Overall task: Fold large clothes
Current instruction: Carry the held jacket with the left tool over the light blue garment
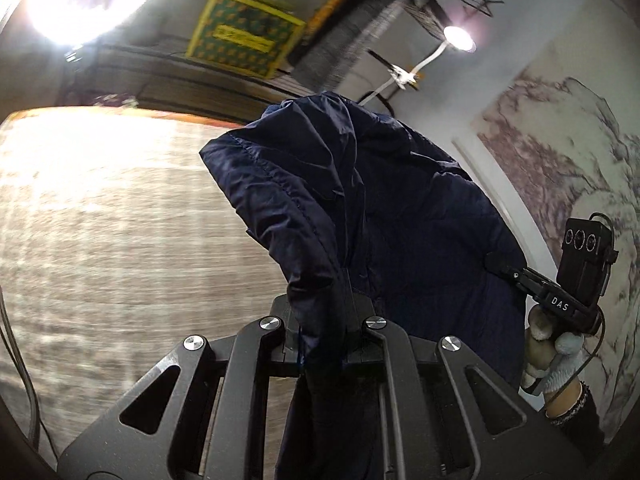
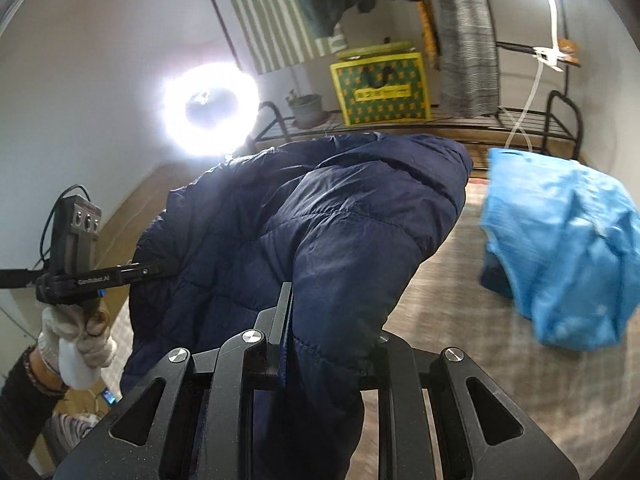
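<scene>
A navy quilted jacket (image 1: 384,208) hangs lifted above the woven table top (image 1: 120,240), stretched between both grippers. My left gripper (image 1: 340,300) is shut on a bunched edge of it, and the fabric drapes over its fingers. At the right of this view my right gripper (image 1: 498,266), held by a gloved hand (image 1: 556,348), pinches the jacket's other side. In the right wrist view the jacket (image 2: 320,216) covers my right gripper (image 2: 328,316); only one of its fingers (image 2: 285,308) shows. My left gripper (image 2: 166,266) bites the jacket's left edge there.
A bright blue garment (image 2: 560,248) lies crumpled on the table at the right. Behind the table stands a black rack (image 2: 400,126) with a yellow-green patterned bag (image 2: 380,88), a plant pot (image 2: 306,110) and hanging clothes. A ring light (image 2: 212,108) glares at the left.
</scene>
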